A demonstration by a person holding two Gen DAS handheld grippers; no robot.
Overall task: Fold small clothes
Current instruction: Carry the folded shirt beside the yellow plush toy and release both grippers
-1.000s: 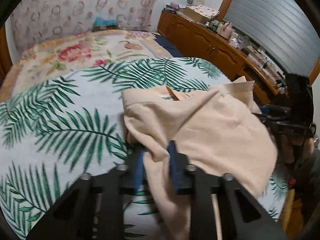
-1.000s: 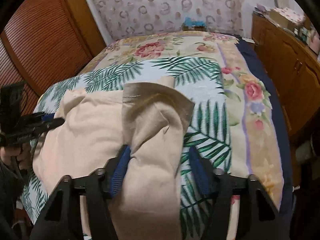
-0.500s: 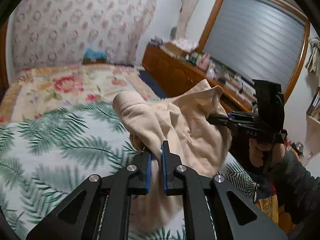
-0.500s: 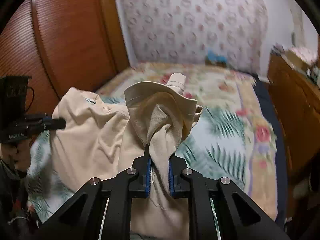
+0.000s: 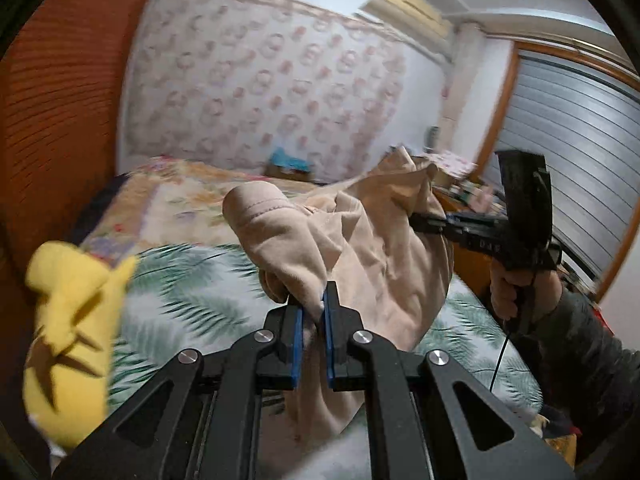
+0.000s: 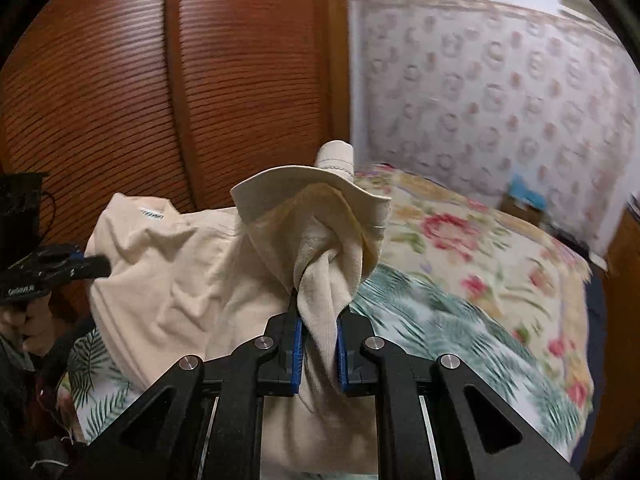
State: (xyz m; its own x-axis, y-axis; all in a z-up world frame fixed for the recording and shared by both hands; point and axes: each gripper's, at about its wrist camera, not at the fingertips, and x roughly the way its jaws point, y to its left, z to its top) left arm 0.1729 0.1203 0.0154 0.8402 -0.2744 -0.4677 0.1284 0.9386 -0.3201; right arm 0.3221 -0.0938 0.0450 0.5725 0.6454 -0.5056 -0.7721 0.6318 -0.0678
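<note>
The soft beige cotton garment point(image 5: 372, 248) hangs in the air above the palm-leaf printed bedspread point(image 5: 192, 300), stretched between the two tools. The left gripper point(image 5: 312, 312) has its blue-padded jaws pinched narrow on a bunched fold of the cloth, with a hemmed sleeve end flopping up just beyond them; the right gripper point(image 6: 318, 320) likewise has its jaws clamped close on a twisted rope of the same fabric, a stitched cuff standing above it. The garment's long axis runs across from one grip to the other, sagging in the middle, with its bulk drooping toward the bed below both tools. Neither gripper is nearer; each holds one end, so the coming lay-down likely depends on drawing the grips apart along that axis to pull the sag flat. A blurred yellow plush toy point(image 5: 72, 320) sits at the left edge, near the bedspread.
</note>
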